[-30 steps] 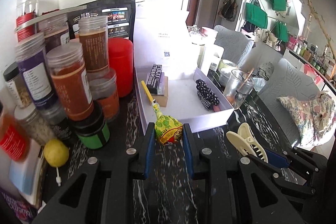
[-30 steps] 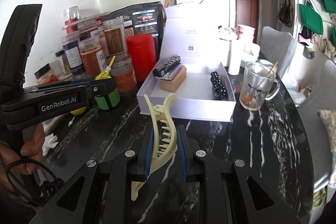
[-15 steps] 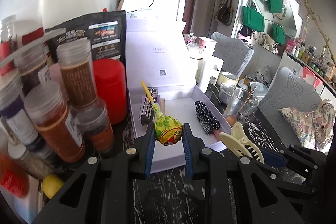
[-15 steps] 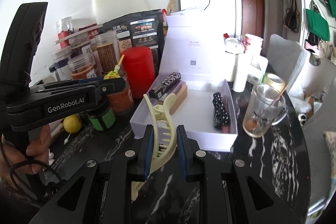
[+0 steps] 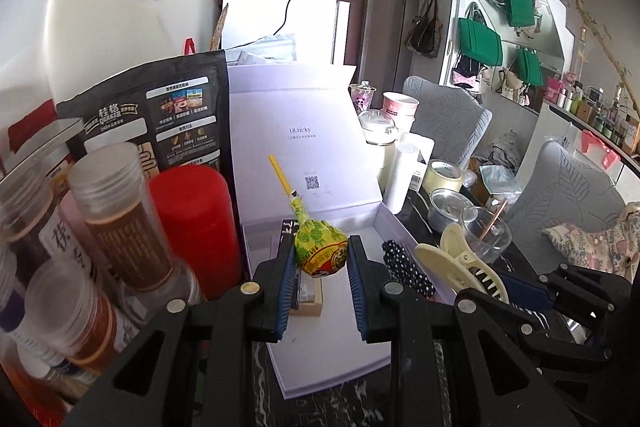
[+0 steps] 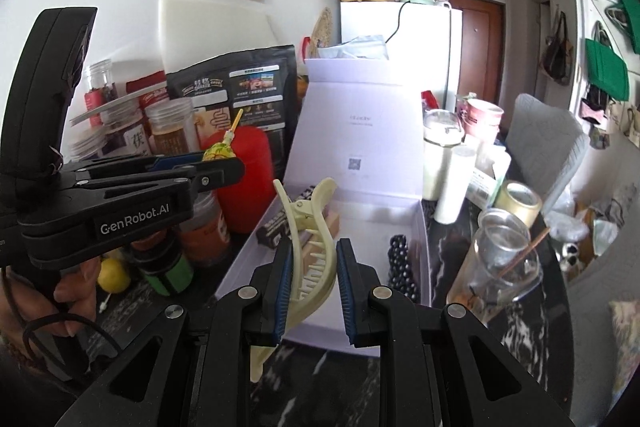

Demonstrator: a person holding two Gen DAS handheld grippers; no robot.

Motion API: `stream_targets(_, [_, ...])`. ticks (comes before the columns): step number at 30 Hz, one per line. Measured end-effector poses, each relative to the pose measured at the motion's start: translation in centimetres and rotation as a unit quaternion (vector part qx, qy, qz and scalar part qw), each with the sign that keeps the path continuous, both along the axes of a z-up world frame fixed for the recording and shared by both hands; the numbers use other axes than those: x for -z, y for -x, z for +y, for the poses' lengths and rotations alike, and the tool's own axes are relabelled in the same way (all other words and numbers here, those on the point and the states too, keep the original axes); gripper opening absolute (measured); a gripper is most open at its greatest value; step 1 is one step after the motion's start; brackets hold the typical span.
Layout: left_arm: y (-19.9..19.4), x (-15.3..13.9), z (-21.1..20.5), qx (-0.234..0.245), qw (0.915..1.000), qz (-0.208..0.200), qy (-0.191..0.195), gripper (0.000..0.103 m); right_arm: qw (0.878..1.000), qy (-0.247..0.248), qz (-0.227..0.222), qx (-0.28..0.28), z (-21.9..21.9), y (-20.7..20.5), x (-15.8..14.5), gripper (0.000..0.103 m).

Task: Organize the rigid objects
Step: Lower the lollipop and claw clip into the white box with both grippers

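My left gripper [image 5: 320,259] is shut on a lollipop [image 5: 319,251] in a yellow-green wrapper with a yellow stick, held above the open white box [image 5: 332,363]. The lollipop also shows in the right wrist view [image 6: 218,151]. My right gripper [image 6: 311,259] is shut on a cream hair claw clip [image 6: 310,247], held over the box's near edge [image 6: 320,337]; the clip also shows in the left wrist view [image 5: 460,261]. In the box lie a black polka-dot item [image 6: 402,267], a dark bar [image 6: 280,223] and a tan block [image 5: 307,297].
Spice jars [image 5: 116,211] and a red canister [image 5: 196,223] crowd the left of the box, with a black pouch [image 5: 160,119] behind. A glass cup [image 6: 504,259], tape roll [image 6: 518,203] and white bottles [image 6: 448,187] stand right of it. The box lid [image 5: 300,139] stands upright behind.
Both grippers have lifted and moved forward toward the box, each still holding its object. The lollipop is now over the box interior and the clip over its near edge.
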State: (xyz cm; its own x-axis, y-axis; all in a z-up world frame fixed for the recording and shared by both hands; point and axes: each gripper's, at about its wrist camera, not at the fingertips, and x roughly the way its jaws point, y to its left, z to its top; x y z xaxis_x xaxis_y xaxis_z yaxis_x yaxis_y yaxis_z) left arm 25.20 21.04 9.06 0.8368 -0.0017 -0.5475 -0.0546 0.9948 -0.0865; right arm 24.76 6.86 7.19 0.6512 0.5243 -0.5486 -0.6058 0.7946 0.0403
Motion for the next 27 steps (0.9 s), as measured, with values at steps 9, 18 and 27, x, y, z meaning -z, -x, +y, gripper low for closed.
stream_targets(9, [-4.4, -0.1, 0.3, 0.011, 0.9999, 0.003, -0.001, 0.025, 1.0, 0.001, -0.003, 0.013, 0.6, -4.0, 0.1, 0.022])
stream_targets(18, [-8.4, 0.7, 0.5, 0.012, 0.9998, 0.017, 0.007, 0.025, 0.999, -0.008, -0.01, 0.032, 0.6, -7.4, 0.1, 0.022])
stream_targets(27, [-11.7, 4.8, -0.3, 0.036, 0.9963, 0.077, 0.013, 0.025, 0.998, 0.012, 0.009, 0.056, 0.0, -9.6, 2.1, 0.022])
